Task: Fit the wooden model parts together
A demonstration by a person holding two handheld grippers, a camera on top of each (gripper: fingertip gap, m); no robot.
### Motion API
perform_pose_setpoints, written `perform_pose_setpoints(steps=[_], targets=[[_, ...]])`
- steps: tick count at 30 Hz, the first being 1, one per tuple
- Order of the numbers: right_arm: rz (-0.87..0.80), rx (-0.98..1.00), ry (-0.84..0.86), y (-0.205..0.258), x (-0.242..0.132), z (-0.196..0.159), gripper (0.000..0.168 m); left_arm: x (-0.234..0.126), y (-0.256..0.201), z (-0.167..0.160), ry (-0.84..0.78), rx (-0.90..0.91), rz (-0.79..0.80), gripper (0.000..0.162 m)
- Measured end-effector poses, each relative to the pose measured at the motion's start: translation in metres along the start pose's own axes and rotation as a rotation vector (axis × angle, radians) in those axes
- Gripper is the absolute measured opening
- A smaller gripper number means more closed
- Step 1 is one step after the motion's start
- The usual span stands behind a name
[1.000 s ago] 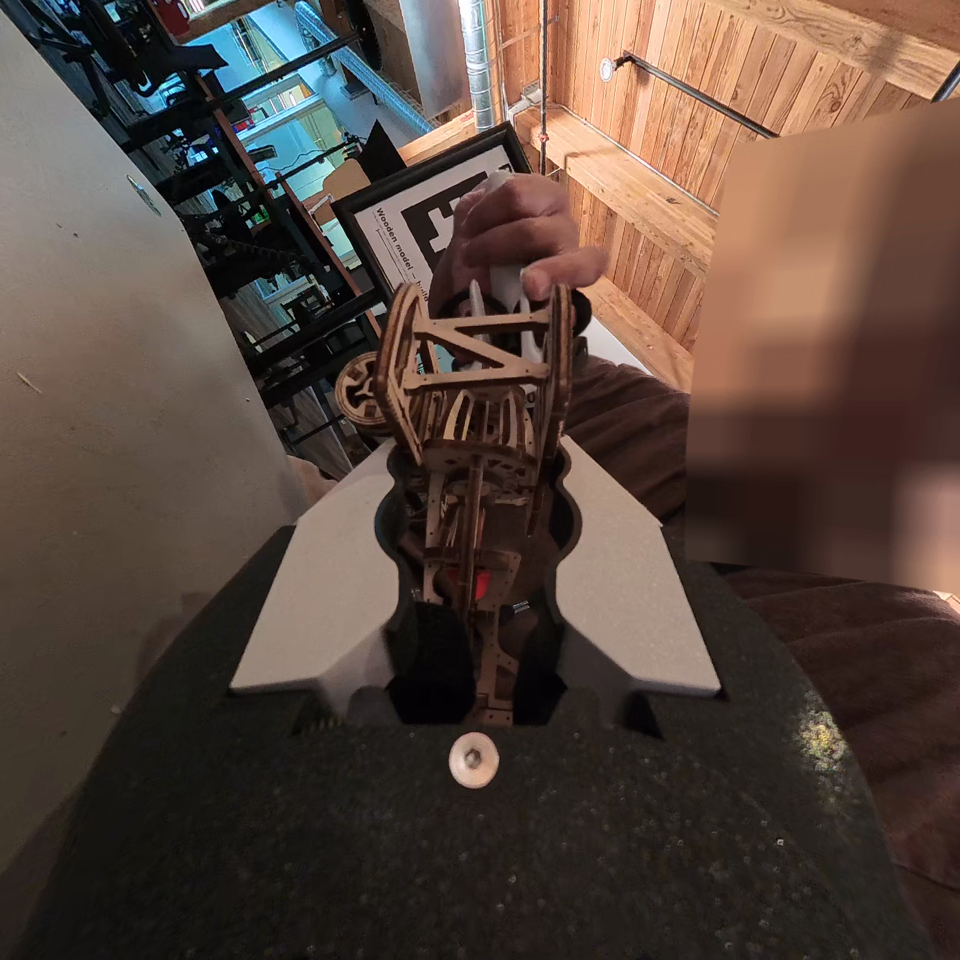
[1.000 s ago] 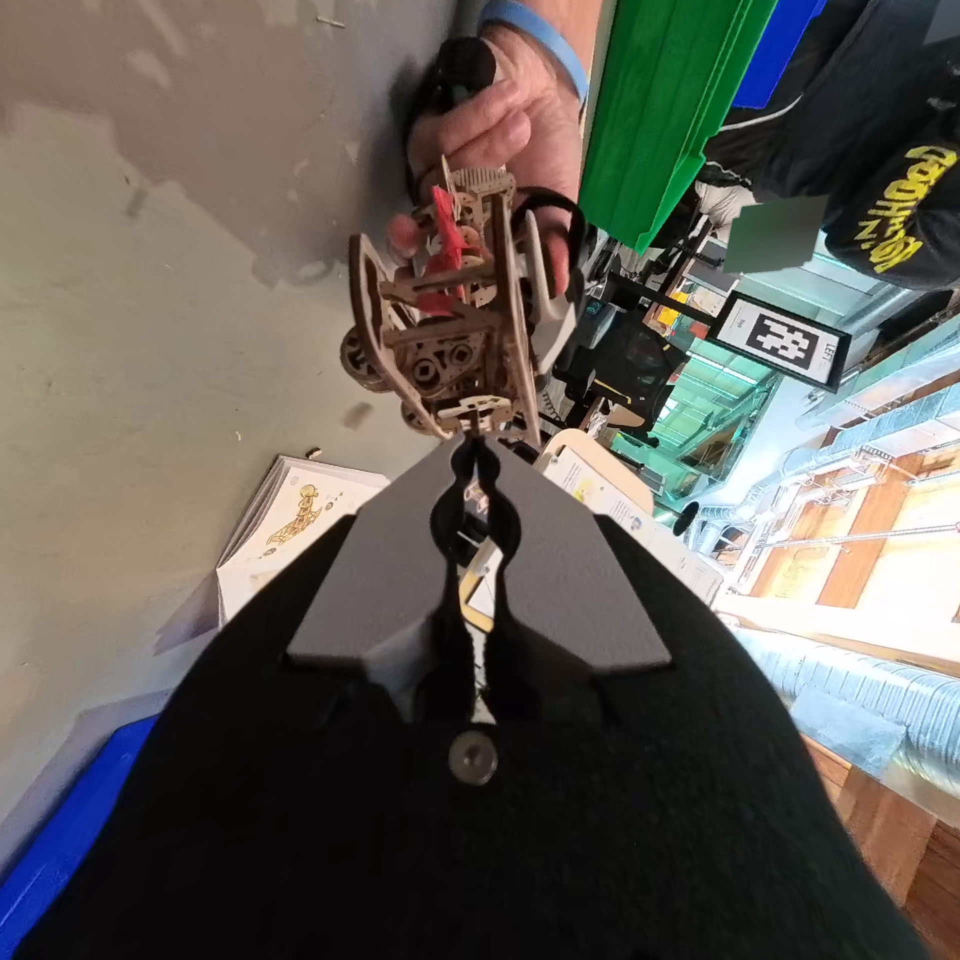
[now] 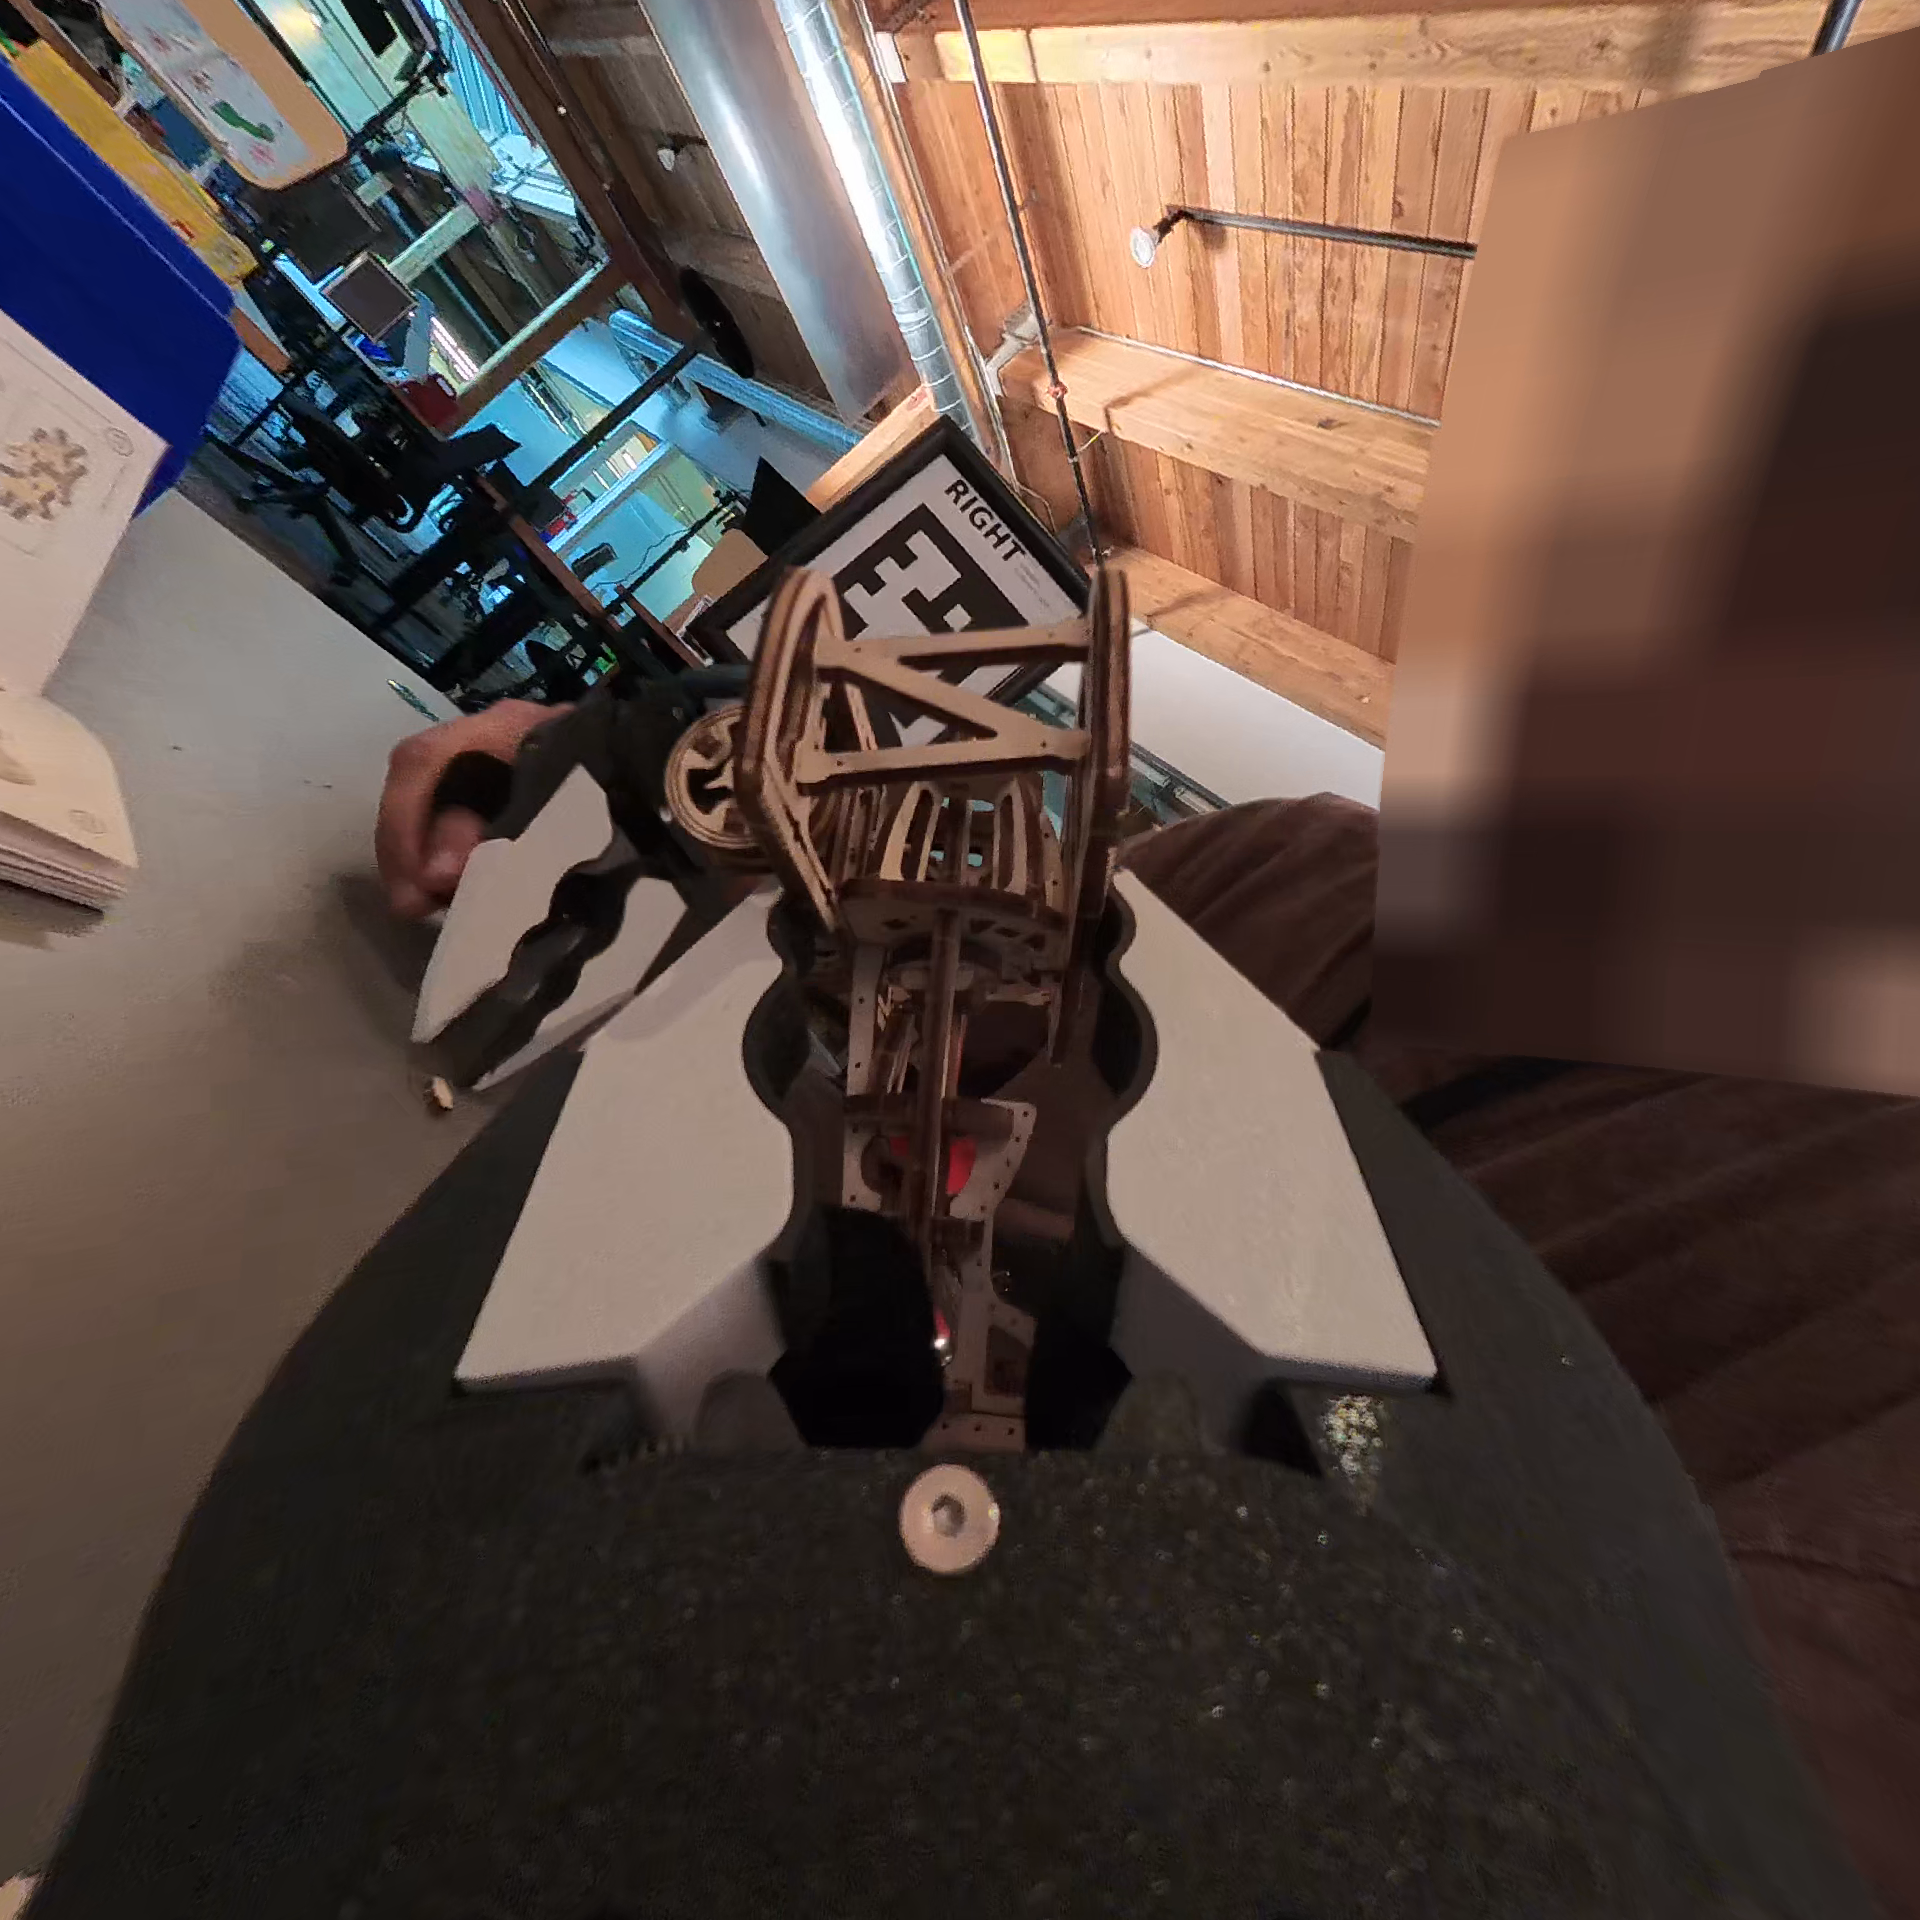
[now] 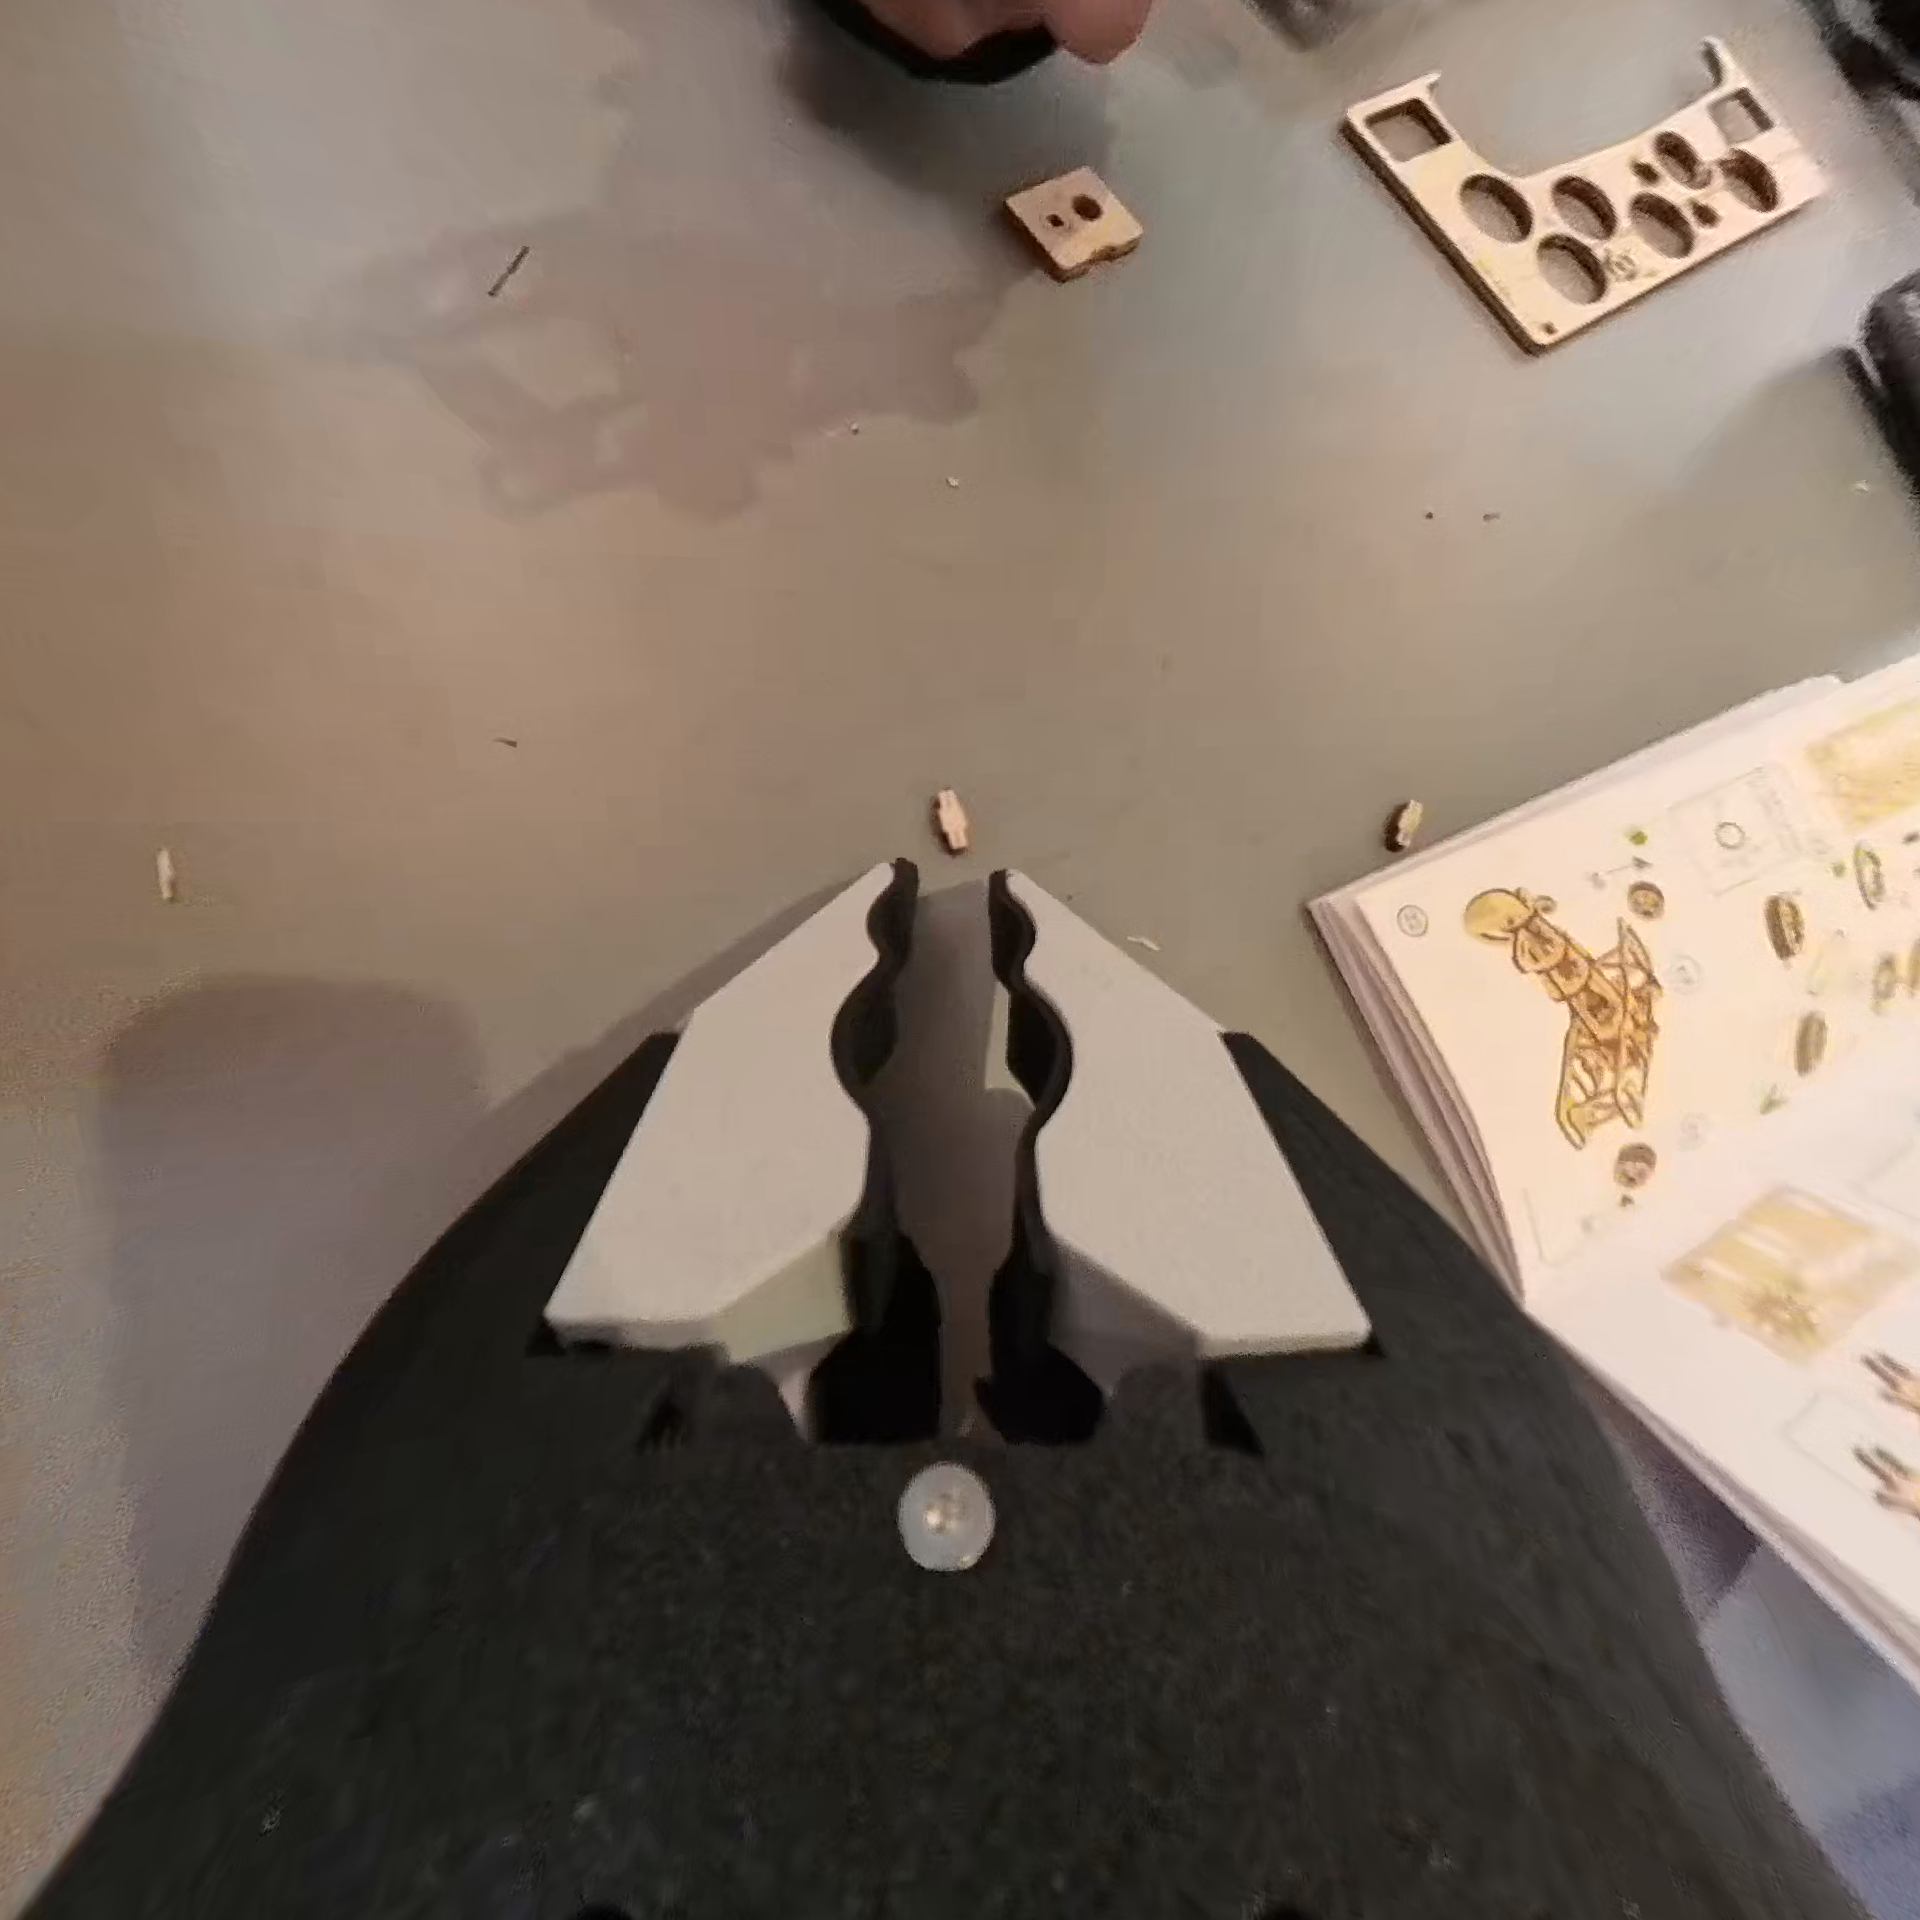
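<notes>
The left gripper [image 3: 940, 1039] is pinching the half-built light-brown wooden model [image 3: 935, 831] between its two grey fingers. The model is pointing up and away from the gripper, with its long side running along the fingers. It is hanging in the air above the grey tabletop [image 4: 520, 623].

The right gripper [image 4: 943, 883] is holding nothing. Its jaws are spread a little, with bare tabletop showing in the gap. It is pointing down at a tiny pale wooden peg [image 4: 949, 821], which is lying flat just past the fingertips. The peg's long side is lined up with the gap.

So the right gripper is nearer to the peg, and it looks like it is going for it.

Past the peg the tabletop is wide open. The open white instruction booklet [image 4: 1662, 1091] is lying off to the peg's right. A small square wooden piece [image 4: 1070, 223] and a flat cut-out wooden sheet [image 4: 1579, 203] are lying well beyond the peg.
</notes>
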State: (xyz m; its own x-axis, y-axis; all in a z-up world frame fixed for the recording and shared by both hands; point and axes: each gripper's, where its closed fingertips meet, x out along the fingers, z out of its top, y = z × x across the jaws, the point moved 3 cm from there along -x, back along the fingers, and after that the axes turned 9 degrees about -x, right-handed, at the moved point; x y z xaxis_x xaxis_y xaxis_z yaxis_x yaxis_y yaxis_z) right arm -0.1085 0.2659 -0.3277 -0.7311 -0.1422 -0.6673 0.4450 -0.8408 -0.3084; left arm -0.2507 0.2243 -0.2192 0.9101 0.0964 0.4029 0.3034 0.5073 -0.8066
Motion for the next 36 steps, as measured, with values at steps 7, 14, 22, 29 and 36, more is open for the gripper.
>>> perform_pose_setpoints(steps=[7,14,22,29,36], targets=[[0.148,-0.005,-0.068,-0.004,0.008,0.002,0.005,-0.002,0.004,0.001,-0.005,-0.016,-0.001,0.050],[0.145,-0.023,-0.074,-0.003,0.010,0.005,0.003,0.001,0.008,-0.001,0.014,-0.009,0.026,0.050],[0.147,-0.009,-0.076,-0.004,0.013,0.007,0.006,0.001,0.008,-0.001,0.008,-0.010,0.024,0.050],[0.079,-0.065,-0.042,-0.009,0.008,0.014,0.002,0.003,0.015,-0.001,0.007,0.047,0.107,0.050],[0.182,0.137,-0.099,-0.041,-0.086,0.091,0.002,0.022,0.026,-0.007,0.045,0.508,0.363,0.050]])
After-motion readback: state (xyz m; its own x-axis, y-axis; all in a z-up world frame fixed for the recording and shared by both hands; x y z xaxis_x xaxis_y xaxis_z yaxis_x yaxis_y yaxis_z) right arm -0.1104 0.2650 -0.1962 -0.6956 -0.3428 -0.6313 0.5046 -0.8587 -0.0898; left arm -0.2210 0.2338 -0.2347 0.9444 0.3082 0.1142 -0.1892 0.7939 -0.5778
